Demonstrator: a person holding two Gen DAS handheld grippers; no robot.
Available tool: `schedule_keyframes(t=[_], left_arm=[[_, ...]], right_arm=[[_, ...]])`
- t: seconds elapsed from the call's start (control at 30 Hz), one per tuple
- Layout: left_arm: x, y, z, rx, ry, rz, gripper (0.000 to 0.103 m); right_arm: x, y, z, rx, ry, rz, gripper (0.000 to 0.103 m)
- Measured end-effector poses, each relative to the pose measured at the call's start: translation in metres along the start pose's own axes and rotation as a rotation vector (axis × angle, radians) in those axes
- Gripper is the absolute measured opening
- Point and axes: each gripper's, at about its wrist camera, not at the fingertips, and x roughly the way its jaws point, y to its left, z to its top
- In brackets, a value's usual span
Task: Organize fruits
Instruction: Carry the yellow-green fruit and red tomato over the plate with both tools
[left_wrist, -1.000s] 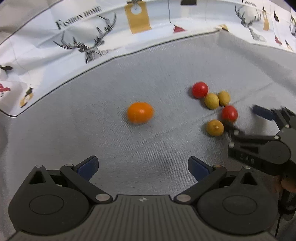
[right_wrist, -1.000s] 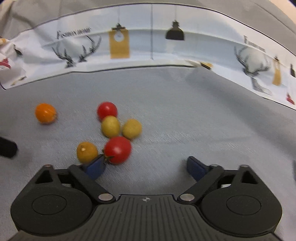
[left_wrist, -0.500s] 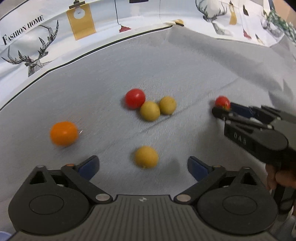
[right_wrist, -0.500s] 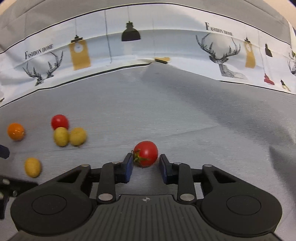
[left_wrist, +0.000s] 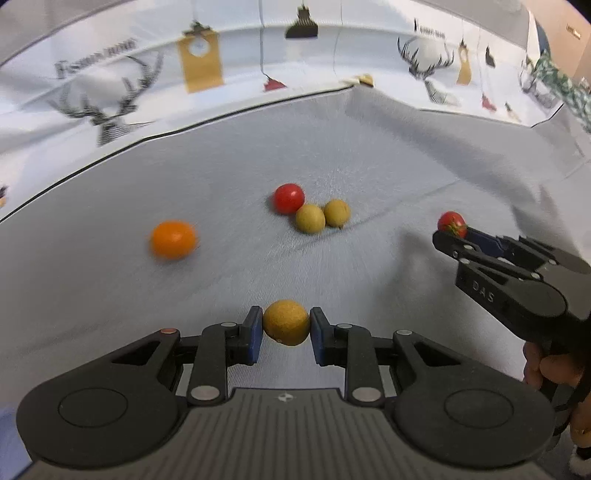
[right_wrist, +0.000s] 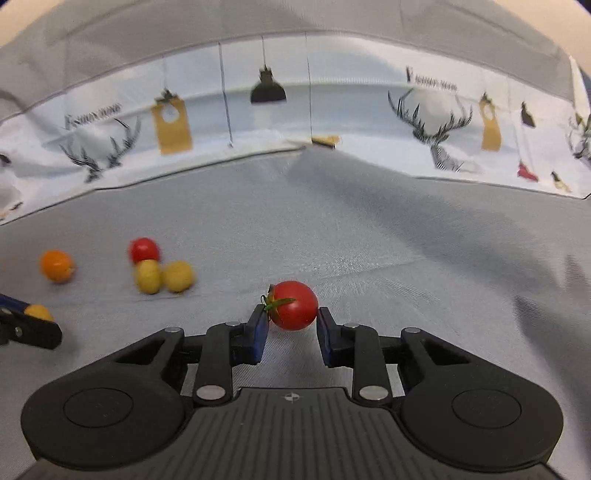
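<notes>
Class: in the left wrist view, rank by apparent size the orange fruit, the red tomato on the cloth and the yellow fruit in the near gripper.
1. Yellow fruit, though it is nearest the camera, so unsure.
2. Orange fruit, a close second.
3. Red tomato, smallest.

Black left gripper (left_wrist: 286, 334) and right gripper (right_wrist: 292, 329): ribbed bodies, 2 blue pads each, silver screws, perhaps "DAS" lettering.

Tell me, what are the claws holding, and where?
Left claw pinches a yellow fruit by its two sides. Right claw pinches a red tomato by its sides, stem toward the left pad.
</notes>
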Motion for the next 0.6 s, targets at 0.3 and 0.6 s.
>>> schedule_keyframes(t=[0.3,0.6], left_arm=[[-0.123,0.038,-0.066,-0.078,-0.037,0.057,0.030],[-0.211,0.092,-0.129,-0.214,-0.052,0.135,0.030]], right_arm=[[-0.118,0.075,-0.002,-0.026,0.003,0.185,0.030],[-0.191,0.167,-0.010,-0.115,0.031,0.391,0.030]])
